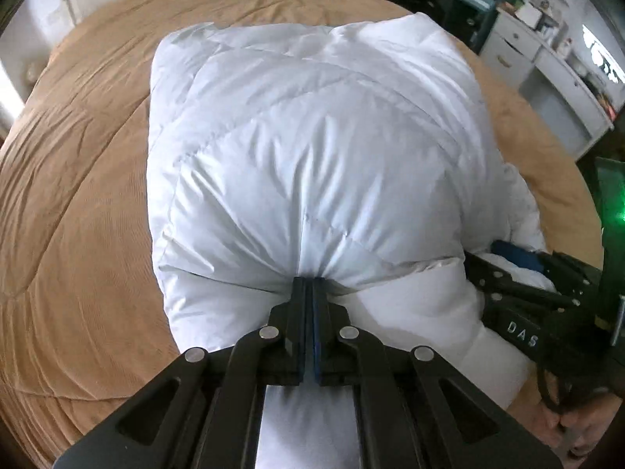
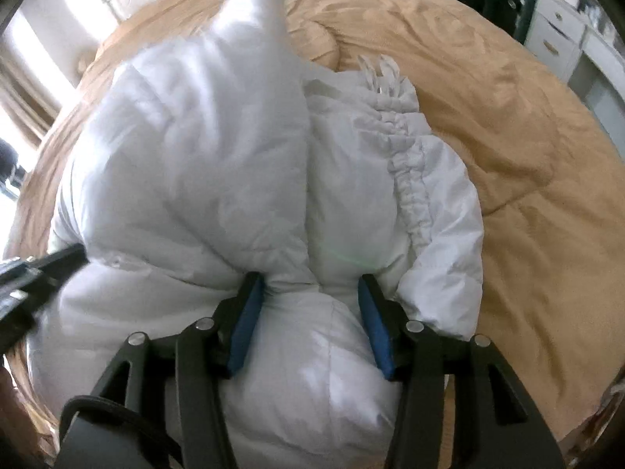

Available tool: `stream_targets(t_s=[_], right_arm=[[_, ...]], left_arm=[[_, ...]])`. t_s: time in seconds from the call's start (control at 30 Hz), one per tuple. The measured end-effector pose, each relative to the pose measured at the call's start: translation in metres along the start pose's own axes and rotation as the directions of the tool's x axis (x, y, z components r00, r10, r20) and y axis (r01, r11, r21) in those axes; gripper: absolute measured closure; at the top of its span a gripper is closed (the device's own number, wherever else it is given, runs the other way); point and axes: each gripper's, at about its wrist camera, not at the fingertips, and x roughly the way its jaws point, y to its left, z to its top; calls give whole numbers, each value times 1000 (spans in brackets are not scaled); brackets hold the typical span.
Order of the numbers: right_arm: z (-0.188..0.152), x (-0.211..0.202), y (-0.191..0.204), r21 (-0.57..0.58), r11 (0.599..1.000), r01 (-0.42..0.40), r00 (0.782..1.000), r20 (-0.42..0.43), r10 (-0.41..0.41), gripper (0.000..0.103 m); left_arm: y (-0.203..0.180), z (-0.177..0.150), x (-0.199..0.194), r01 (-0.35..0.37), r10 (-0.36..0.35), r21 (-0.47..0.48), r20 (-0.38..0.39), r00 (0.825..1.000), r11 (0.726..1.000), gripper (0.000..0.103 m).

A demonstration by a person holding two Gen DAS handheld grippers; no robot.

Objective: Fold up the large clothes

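My left gripper had its jaws pinched tight together on white fabric. My right gripper held its jaws spread wide, blue pads facing inward.

Right gripper jaws apart, seemingly straddling white jacket.

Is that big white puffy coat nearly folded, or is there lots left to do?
Partway, I would guess. The white puffer coat already lies doubled into a thick bundle on the tan bedspread. In hand: the left gripper pinches its fabric, and the right gripper straddles another bulge with jaws apart. Left: the gathered hem still sticks out loose.
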Motion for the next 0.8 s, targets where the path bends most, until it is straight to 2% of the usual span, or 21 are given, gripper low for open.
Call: stream_targets(t_s=[0.07, 0.13, 0.2, 0.3, 0.37, 0.47, 0.5, 0.6, 0.67, 0.8], right_arm=[[4, 2, 4, -22, 999, 28, 1000, -12, -28, 50], [8, -3, 0, -6, 1000, 7, 999, -33, -7, 52], [14, -24, -5, 26, 998, -64, 998, -28, 64, 52], [35, -64, -5, 42, 989, -142, 988, 69, 138, 52], [57, -77, 4, 25, 983, -184, 979, 89, 181, 52], [87, -63, 23, -7, 975, -224, 973, 53, 224, 52], [95, -49, 27, -12, 977, -214, 977, 22, 214, 52], [104, -3, 32, -10, 990, -143, 987, -76, 142, 55], [106, 23, 25, 39, 988, -152, 980, -127, 156, 54], [108, 19, 22, 57, 989, -133, 983, -123, 139, 54]], left_arm=[[12, 7, -8, 81, -82, -81, -2, 997, 993, 102], [18, 12, -23, 122, -122, -118, 13, 992, 985, 102], [22, 6, -45, 120, -114, -114, 58, 992, 986, 101], [14, -11, -67, 121, -113, -89, 87, 990, 989, 101], [3, -26, -66, 119, -113, -56, 104, 988, 991, 101], [-5, -47, -59, 95, -90, -37, 106, 990, 995, 101], [1, -60, -57, 94, -90, -39, 98, 991, 995, 101], [2, -69, -45, 100, -96, -34, 98, 991, 994, 101], [0, -69, -39, 97, -93, -44, 94, 991, 994, 101], [4, -65, -63, 104, -97, -62, 100, 990, 993, 101]])
